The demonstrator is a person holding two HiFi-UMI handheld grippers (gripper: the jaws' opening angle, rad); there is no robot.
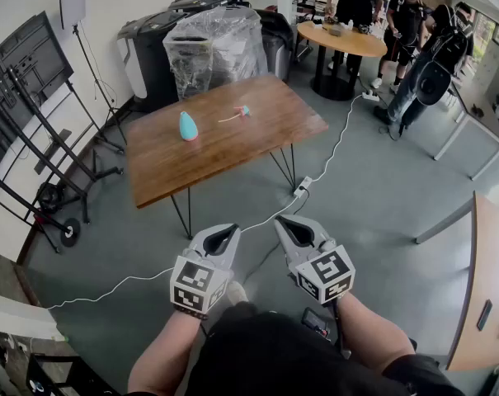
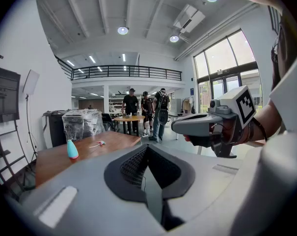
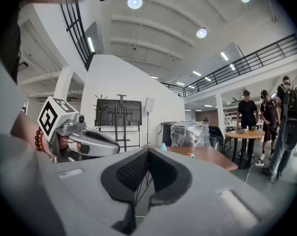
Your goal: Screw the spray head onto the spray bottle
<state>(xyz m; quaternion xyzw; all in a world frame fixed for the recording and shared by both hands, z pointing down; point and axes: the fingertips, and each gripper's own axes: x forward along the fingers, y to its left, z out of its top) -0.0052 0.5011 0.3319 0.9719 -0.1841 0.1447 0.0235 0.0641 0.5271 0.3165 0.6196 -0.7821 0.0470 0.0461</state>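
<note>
Reach is what the coming move turns on: both task things lie well ahead of the grippers, out on the wooden table [image 1: 233,151], and neither gripper is near them.

The left gripper [image 1: 219,240] is held low in front of the person, tipped slightly down. Its jaws are pressed together with nothing between them. The teal spray bottle [image 1: 188,126] lies ahead of this gripper and a little to its left. It stands upright on the table with its long axis vertical and its narrow top uppermost.

The spray head [image 1: 243,110] lies to the right of the bottle, apart from it and slightly farther out. It is on its side, and its thin dip tube [image 1: 228,118] trails back leftward toward the bottle.

The right gripper [image 1: 296,231] is just beside the left one and nearly level. Its jaws are also closed on nothing. The spray head is ahead of it and off to its left.

By my judgement the left gripper is the nearer one for the bottle. The right gripper suits the head, once both have been carried forward and opened.
</note>
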